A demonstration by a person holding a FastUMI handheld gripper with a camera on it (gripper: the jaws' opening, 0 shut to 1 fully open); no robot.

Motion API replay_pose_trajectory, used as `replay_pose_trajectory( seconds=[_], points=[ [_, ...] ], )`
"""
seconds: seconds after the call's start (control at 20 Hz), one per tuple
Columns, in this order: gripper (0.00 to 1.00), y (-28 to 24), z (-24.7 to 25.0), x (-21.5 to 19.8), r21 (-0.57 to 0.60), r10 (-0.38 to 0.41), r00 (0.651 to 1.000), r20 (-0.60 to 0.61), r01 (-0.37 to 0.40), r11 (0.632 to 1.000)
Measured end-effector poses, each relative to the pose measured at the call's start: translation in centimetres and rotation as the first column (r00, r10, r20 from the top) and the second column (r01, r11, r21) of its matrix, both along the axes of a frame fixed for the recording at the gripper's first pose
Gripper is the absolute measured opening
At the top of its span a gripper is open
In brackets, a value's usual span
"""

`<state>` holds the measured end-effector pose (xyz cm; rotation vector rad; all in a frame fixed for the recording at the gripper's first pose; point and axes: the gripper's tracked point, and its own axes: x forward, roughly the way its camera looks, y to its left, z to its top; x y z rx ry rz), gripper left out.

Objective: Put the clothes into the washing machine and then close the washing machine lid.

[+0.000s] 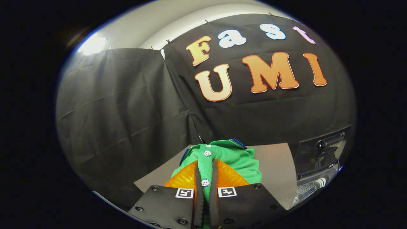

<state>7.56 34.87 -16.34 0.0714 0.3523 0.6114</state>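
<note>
Jaws clamped on a green shirt [222,156] at its buttoned placket — light, limp cloth, likely to sag; washing machine [318,159] at three o'clock.

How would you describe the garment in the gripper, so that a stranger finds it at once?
Start from the grey table before the black cloth wall. Above it, the gripper pinches a bright green shirt between its fingers. White buttons run down its placket, unlike anything nearby.

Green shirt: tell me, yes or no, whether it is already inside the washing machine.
No. The green shirt is pinched between the gripper fingers above the table, with the washing machine off to the side.
</note>
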Motion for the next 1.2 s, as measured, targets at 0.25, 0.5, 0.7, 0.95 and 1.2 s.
replay_pose_trajectory(
  seconds=[0.25,0.5,0.7,0.95,1.2],
  points=[
    [0.14,-2.2,3.0,-0.6,0.039,-0.031,0.999,0.038,0.029,0.999],
    [0.14,-5.2,6.1,-0.2,0.046,-0.086,0.991,0.106,0.082,0.996],
    [0.14,-8.3,8.7,-0.6,0.059,-0.138,0.977,0.162,0.13,0.99],
    [0.14,-13.3,11.5,-1.1,0.061,-0.208,0.955,0.214,0.199,0.978],
    [0.14,-18.5,13.5,0.2,0.071,-0.267,0.934,0.237,0.257,0.964]
  ],
)
